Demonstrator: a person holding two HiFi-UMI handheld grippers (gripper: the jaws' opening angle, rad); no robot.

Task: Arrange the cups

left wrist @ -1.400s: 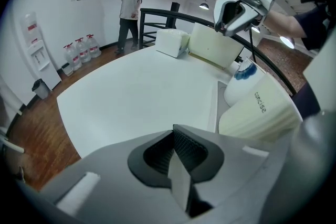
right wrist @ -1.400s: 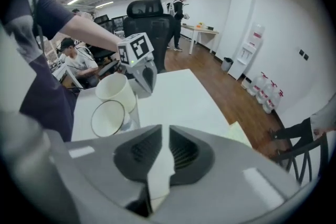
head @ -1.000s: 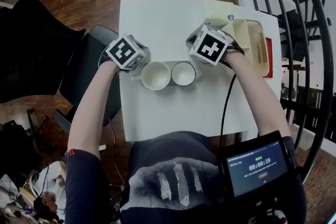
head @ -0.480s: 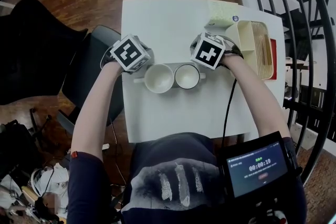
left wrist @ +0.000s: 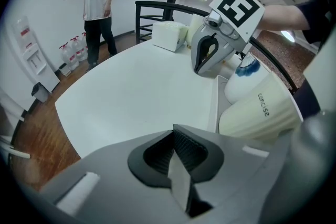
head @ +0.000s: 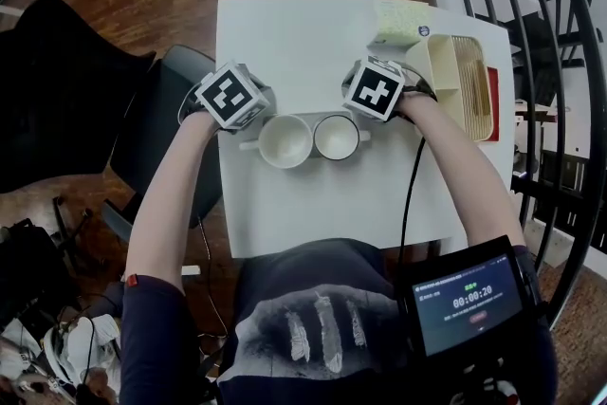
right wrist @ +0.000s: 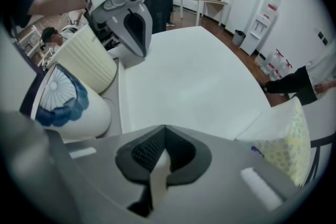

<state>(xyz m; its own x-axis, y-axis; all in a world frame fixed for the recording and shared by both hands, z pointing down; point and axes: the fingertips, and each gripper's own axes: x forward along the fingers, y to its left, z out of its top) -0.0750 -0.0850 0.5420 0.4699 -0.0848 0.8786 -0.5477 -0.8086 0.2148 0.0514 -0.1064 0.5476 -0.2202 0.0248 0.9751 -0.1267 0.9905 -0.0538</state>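
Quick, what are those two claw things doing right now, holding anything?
Left gripper: closed on the cream ribbed cup, by its handle.
Right gripper: closed on the blue-patterned cup, by its handle.

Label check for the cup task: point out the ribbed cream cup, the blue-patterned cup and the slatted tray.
ribbed cream cup [left wrist: 257, 115]: left gripper view, on its ribbed side wall.
blue-patterned cup [right wrist: 92, 113]: right gripper view, on its white side wall.
slatted tray [head: 465, 85]: head view, on its bare slatted floor.
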